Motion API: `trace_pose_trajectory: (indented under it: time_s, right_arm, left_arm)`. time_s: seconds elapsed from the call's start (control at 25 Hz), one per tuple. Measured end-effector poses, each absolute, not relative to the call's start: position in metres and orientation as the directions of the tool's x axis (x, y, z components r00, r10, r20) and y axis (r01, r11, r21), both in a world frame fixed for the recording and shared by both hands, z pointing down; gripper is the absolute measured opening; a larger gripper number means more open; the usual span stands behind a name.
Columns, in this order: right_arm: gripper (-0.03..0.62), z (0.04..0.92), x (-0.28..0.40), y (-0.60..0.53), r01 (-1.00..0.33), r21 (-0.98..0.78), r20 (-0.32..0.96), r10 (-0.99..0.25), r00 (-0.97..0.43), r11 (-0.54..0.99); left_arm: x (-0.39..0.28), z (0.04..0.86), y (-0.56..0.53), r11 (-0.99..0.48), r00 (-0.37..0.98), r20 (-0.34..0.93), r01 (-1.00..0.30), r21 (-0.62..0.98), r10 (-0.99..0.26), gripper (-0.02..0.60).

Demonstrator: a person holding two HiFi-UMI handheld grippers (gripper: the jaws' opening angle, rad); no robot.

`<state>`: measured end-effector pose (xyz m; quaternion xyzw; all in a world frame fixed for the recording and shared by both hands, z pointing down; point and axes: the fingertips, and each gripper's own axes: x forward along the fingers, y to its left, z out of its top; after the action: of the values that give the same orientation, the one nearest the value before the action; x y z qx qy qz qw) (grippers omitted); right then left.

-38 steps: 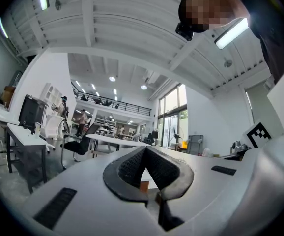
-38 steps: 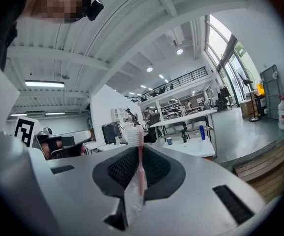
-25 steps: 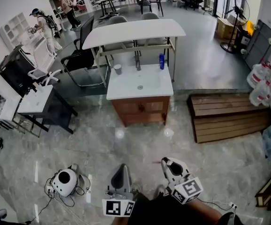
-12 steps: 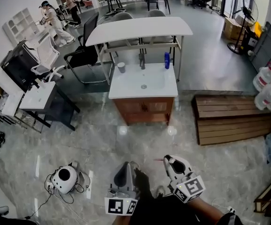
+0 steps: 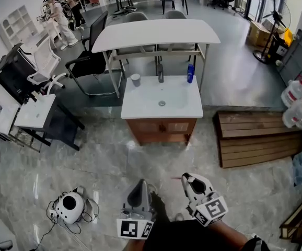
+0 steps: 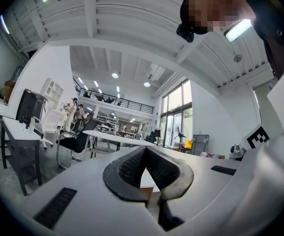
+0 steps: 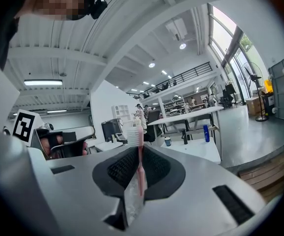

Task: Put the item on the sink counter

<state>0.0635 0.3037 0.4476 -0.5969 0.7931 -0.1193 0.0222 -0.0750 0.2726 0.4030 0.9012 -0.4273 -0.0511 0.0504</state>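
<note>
Carrying step, by the look of it. Gripping toothbrush (image 7: 137,132) upright in closed right tongs (image 7: 140,154); left tongs (image 6: 145,154) pressed together on nothing. Sink surface (image 5: 135,102) well ahead across floor, not yet reached. Next: walk up, lower toothbrush onto bare surface beside basin, release.

Pink toothbrush (image 7: 140,166), white sink counter (image 5: 140,106), blue bottle (image 5: 190,73), grey cup (image 5: 135,79)
</note>
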Motion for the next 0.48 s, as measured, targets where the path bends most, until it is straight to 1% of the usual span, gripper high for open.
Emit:
trace_pose_trajectory:
  time_s: [0.48]
  right_arm:
    - [0.025, 0.428, 0.015, 0.163, -0.955, -0.190, 0.122, -0.960, -0.252, 0.227]
  left_arm:
    - [-0.126, 0.389, 0.127, -0.648, 0.647, -0.064, -0.746, 0.154, -0.760, 0.015]
